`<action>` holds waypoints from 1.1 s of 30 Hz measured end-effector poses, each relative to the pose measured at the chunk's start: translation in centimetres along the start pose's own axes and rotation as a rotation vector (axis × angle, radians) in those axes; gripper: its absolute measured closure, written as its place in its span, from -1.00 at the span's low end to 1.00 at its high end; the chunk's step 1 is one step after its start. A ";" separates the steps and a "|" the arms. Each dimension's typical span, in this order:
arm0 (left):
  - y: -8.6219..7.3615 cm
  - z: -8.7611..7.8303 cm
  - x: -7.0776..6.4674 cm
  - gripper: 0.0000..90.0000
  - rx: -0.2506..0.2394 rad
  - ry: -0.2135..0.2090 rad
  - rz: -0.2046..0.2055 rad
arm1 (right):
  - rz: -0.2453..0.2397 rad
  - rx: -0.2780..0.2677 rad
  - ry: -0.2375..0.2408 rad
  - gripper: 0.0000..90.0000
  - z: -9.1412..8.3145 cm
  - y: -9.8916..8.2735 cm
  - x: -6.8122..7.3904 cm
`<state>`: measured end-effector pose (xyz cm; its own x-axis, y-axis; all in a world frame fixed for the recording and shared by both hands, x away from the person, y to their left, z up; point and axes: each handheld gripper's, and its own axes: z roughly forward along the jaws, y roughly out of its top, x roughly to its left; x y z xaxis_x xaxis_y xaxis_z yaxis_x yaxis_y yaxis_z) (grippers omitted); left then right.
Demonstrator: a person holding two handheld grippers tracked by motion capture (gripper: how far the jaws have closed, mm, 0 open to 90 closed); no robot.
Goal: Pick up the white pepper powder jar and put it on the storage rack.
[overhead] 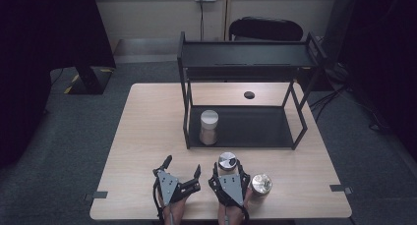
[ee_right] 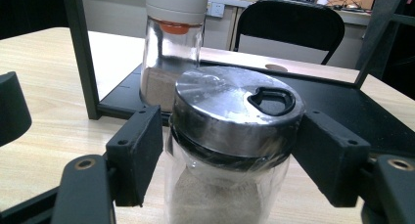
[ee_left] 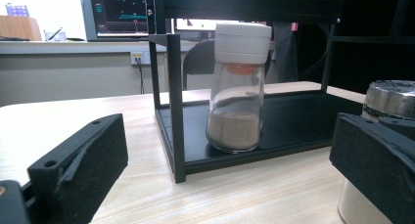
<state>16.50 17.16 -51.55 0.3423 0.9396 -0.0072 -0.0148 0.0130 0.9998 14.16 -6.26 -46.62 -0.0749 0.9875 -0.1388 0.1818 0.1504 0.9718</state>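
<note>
While left gripper splayed, right gripper fingers flanking metal-lidded jar.

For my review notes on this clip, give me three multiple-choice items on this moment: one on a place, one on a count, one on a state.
1. Where does the white-capped jar stand?
A. on the rack's bottom shelf
B. on the rack's top shelf
C. on the floor

2. How many jars are on or over the table?
A. one
B. three
C. five

3. How does the left gripper stand?
A. shut on a jar
B. open, nothing between its jaws
C. shut on the rack's post

Answers: 1 A, it stands at the left end of the black rack's low tray. 2 B, one on the rack, two steel-lidded near the grippers. 3 B, its jaws stand wide apart over bare wood.
</note>
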 end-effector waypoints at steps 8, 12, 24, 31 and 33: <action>0.0 0.0 0.0 -1.00 0.000 0.000 0.000 | 0.026 0.003 0.005 -0.35 0.2 -0.1 -0.2; 0.0 0.0 0.0 -1.00 0.000 0.000 0.000 | 0.024 0.003 0.005 -0.34 0.2 -0.1 -0.2; 0.0 0.0 0.0 -1.00 0.000 -0.001 0.000 | 0.023 -0.009 0.011 -0.34 0.2 -0.4 -0.3; 0.0 0.0 0.0 -1.00 0.000 -0.003 0.000 | 0.026 -0.017 0.014 -0.34 0.2 -0.6 -0.4; 0.0 0.0 0.0 -1.00 -0.001 -0.003 0.000 | 0.029 -0.017 0.017 -0.34 0.2 -0.6 -0.5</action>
<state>16.48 17.20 -51.56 0.3451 0.9385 -0.0074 -0.0153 0.0135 0.9998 14.30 -6.82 -47.20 -0.0865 0.9904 -0.1079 0.1673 0.1212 0.9784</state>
